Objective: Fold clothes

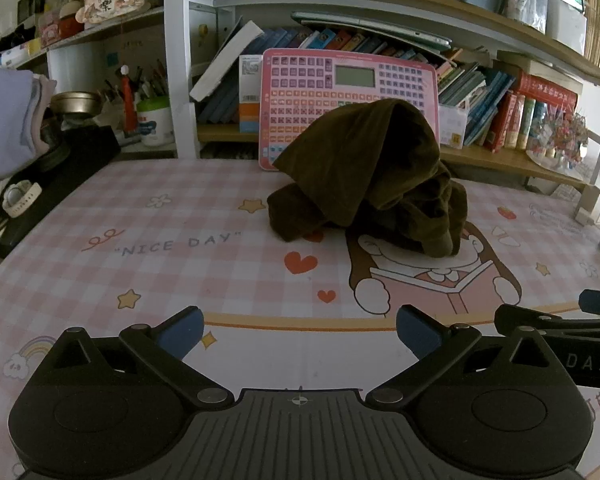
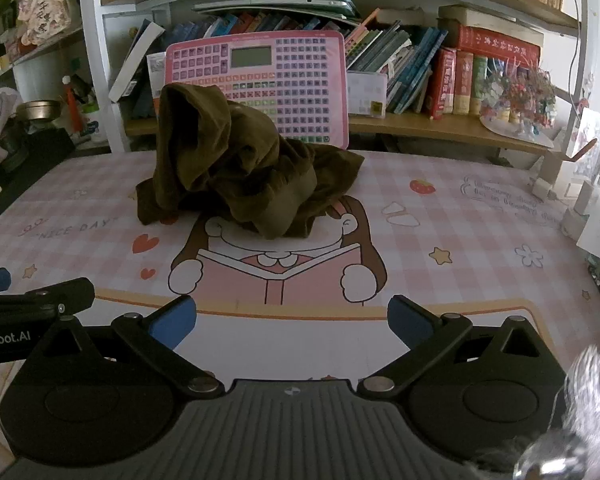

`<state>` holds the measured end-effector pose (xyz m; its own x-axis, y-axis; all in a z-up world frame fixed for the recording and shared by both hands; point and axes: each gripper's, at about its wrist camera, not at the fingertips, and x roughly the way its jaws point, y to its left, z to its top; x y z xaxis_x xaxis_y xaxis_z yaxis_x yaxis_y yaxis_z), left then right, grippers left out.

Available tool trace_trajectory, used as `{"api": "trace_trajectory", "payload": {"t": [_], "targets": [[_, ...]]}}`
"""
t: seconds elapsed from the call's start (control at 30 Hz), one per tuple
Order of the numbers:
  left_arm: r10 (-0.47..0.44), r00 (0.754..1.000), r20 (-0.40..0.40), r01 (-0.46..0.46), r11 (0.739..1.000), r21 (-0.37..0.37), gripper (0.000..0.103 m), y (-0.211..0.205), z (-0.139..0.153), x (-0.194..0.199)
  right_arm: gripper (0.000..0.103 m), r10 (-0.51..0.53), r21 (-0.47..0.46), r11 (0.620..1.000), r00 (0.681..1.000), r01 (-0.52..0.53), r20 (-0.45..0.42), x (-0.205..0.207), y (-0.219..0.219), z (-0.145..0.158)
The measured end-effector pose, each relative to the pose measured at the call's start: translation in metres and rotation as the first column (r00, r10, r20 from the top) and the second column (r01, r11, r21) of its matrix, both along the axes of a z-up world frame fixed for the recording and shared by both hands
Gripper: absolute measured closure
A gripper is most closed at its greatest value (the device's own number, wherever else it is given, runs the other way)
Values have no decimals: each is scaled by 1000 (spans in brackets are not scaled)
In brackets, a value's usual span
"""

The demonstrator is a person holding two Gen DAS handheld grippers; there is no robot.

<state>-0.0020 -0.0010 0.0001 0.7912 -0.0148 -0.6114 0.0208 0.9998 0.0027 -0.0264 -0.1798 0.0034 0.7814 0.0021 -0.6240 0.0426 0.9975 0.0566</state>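
Item: dark olive garment, lying crumpled mid-desk, just in front of the pink keyboard toy. Left hand-held gripper and right hand-held gripper are waiting near, jaws spread, empty. Risk: pinching several bunched layers, dragging the heap instead of spreading it.

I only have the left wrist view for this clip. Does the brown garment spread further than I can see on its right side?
Observer: Yes. The right wrist view shows the brown garment with a flap spread flat toward the pink keyboard toy.
Operator: Is the right gripper holding anything?
Observer: No. The right gripper is open and empty, well short of the cloth.
Operator: Anything at the desk's right edge?
Observer: White plugs or adapters, with papers beside them.
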Motion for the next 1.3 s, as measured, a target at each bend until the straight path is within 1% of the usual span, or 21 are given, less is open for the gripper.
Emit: {"api": "trace_trajectory", "payload": {"t": [1.3], "targets": [[-9, 1000, -15, 9, 1000, -6, 0, 2, -1, 2, 0, -5, 2, 1000, 1000, 5, -15, 2, 0, -2]]}}
